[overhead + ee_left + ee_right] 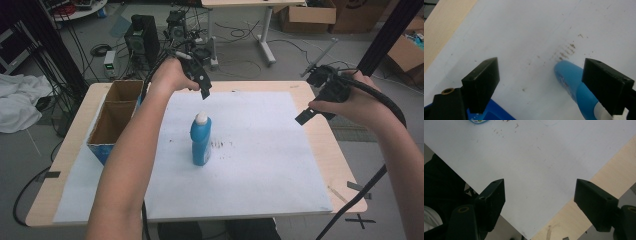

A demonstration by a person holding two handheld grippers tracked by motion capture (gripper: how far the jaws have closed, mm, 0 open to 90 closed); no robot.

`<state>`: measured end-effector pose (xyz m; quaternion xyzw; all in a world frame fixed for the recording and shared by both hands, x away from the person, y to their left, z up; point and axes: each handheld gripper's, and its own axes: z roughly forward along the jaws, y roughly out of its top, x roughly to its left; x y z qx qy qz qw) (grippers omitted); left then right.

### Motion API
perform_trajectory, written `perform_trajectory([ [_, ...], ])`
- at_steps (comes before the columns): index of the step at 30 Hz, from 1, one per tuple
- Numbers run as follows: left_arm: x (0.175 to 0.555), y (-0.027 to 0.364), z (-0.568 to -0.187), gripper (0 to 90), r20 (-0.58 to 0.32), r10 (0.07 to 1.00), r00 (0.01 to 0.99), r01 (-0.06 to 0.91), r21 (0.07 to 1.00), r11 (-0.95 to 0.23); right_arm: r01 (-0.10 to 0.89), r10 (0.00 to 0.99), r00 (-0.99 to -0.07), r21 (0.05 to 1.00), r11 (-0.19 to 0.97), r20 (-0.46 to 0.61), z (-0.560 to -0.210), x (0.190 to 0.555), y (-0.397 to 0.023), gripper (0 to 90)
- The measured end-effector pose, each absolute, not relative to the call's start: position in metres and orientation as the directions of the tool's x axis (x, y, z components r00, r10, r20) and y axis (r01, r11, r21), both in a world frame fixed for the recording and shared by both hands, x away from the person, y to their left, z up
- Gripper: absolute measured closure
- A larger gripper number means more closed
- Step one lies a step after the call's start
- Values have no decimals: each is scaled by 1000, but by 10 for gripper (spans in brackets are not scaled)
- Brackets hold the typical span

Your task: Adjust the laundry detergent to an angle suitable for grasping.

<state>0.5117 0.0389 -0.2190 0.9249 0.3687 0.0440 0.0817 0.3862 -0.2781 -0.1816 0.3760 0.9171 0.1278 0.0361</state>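
Though near, bottle [574,87] outside fingers [482,83].

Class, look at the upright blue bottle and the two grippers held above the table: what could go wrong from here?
1. The blue bottle stands tall and narrow on the white sheet; a bump from the open left gripper above it could topple it.
2. Its white cap is rounded, so jaws closing there might slip.

High view looked forward and down over the whole table [310,87], both gripper views looked steeply down, close, sharing its white sheet [524,30].
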Motion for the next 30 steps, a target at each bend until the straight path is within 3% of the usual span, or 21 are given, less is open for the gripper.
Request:
perform_trajectory([
  [30,511,41,-215,155,26,693,720,679,180,-712,676,692,-721,254,692,33,-185,393,-275,241],
])
